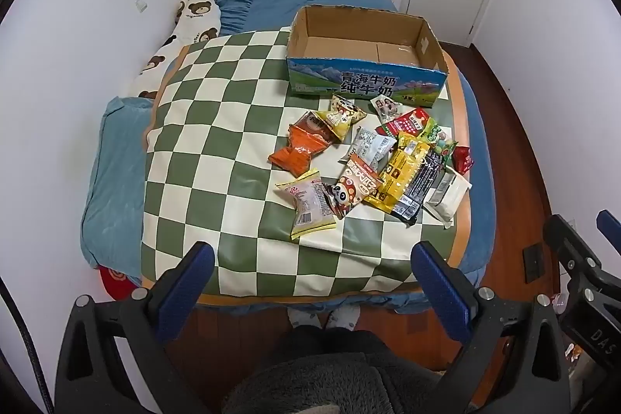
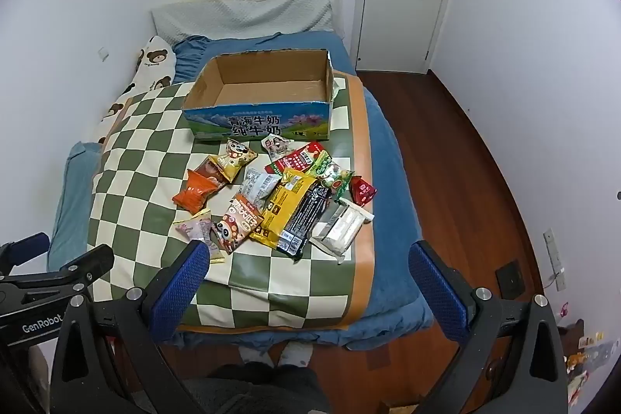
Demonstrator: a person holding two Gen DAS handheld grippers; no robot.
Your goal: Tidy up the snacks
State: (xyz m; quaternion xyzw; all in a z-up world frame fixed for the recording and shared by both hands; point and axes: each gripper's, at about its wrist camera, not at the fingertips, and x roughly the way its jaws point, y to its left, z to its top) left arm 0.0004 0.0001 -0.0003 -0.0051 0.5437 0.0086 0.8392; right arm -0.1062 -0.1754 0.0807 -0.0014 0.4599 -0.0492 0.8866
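so nothing is packed yet: both the left gripper point(image 1: 310, 274) and right gripper point(image 2: 308, 274) hang with fingers spread wide and empty. the snacks point(image 1: 372, 161) lie heaped on the bed point(image 1: 217, 127) well beyond the fingertips, the empty box point(image 1: 365, 64) further still. next, probably reach forward and pinch the pink packet point(image 1: 306, 202) nearest the left fingers.

Your stock: one open, empty cardboard box point(image 1: 366, 61), upright on the checkered mat; just in front, a loose overlapping heap of snack packets point(image 1: 372, 161) lying flat.
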